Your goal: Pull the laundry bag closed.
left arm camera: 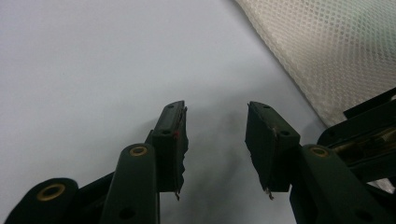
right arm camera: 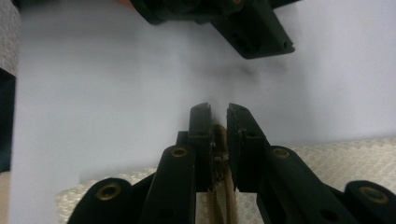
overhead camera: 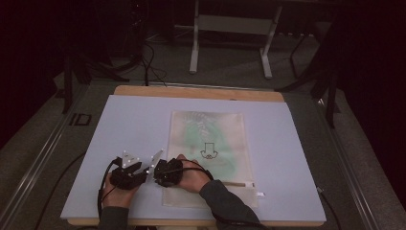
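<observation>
We judge the flat cream mesh zip bag (overhead camera: 208,158) light and limp, best held where our right claw (right arm camera: 219,140) clamps its zipper edge, left claw (left arm camera: 215,140) apart beside it.

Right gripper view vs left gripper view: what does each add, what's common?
Right gripper view: right tool shut on the zipper at the mesh bag's edge, the other tool across the top. Left gripper view: left tool open over bare mat, nothing between its jaws. Both: the white mesh bag and the pale mat.
</observation>
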{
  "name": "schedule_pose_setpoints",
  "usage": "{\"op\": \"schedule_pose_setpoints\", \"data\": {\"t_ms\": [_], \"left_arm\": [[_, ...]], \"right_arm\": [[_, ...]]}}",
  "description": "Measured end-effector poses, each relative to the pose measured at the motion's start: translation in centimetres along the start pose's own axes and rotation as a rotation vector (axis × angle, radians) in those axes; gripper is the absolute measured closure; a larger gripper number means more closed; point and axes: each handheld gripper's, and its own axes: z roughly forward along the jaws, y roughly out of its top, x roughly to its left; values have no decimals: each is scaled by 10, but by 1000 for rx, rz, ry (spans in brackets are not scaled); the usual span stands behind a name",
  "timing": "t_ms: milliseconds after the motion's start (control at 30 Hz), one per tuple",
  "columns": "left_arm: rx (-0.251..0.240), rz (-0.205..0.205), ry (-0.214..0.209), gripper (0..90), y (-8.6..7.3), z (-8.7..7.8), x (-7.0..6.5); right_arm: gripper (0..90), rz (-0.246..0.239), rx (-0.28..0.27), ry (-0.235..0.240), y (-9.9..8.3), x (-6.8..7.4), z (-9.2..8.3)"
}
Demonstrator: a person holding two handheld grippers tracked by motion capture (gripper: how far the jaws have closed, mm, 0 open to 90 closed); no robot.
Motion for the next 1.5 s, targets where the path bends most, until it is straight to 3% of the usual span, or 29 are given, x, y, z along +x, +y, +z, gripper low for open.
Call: {"op": "schedule_pose_setpoints", "data": {"t_ms": [233, 533, 933, 1300, 1500], "left_arm": [[0, 4, 2, 575, 0, 0, -1], [8, 34, -20, 631, 0, 1, -4], [10, 47, -43, 656, 1, 2, -6], [15, 70, -70, 702, 2, 3, -13], [18, 83, -104, 829, 2, 4, -17]], "right_arm": [[812, -3, -53, 0, -3, 1, -16], [810, 15, -70, -6, -23, 2, -31], [788, 96, -82, 52, -40, -6, -22], [817, 75, -81, 30, -43, -2, -19], [818, 74, -84, 26, -45, -1, -18]]}}
